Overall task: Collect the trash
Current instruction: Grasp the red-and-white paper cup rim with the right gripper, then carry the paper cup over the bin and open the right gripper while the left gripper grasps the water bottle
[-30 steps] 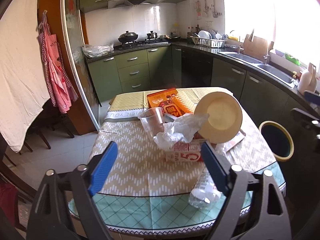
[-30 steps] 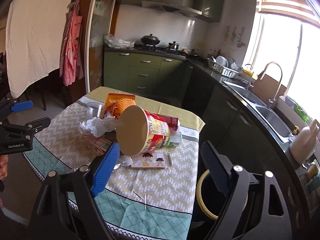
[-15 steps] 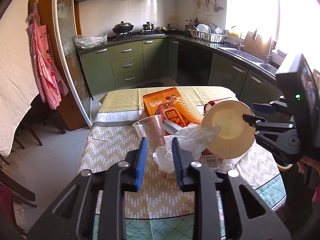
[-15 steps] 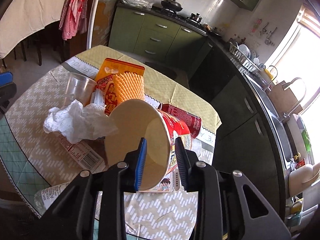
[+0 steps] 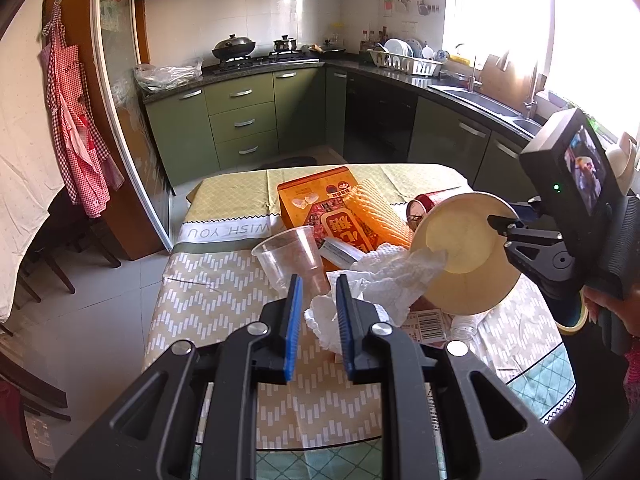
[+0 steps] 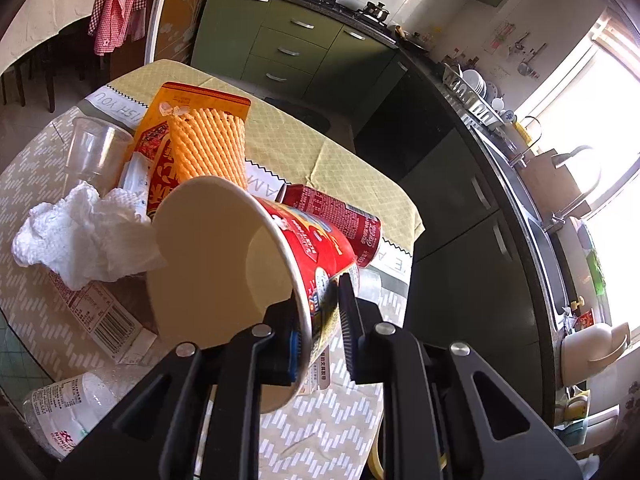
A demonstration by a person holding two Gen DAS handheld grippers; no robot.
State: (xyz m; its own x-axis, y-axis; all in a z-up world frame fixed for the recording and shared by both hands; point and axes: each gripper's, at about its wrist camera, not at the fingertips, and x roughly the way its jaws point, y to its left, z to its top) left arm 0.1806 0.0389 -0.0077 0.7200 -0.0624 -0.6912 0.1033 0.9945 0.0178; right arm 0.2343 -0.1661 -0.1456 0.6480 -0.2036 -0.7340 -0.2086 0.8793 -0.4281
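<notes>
R gripper [image 6: 318, 320] just closed, clamps noodle cup [image 6: 224, 264] rim; L gripper [image 5: 316, 312] narrowed, apparently empty above tissue [image 5: 384, 280].

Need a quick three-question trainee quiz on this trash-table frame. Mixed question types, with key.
1. True or false: the right gripper holds the cup by its wall, one finger inside.
2. What lies on the orange box? A bottle; B foam net; C plate.
3. Fill in: the red can lies on its ___.

Key
1. True. The jaws have just been closing, with the cup wall between them.
2. B.
3. Side.
</notes>
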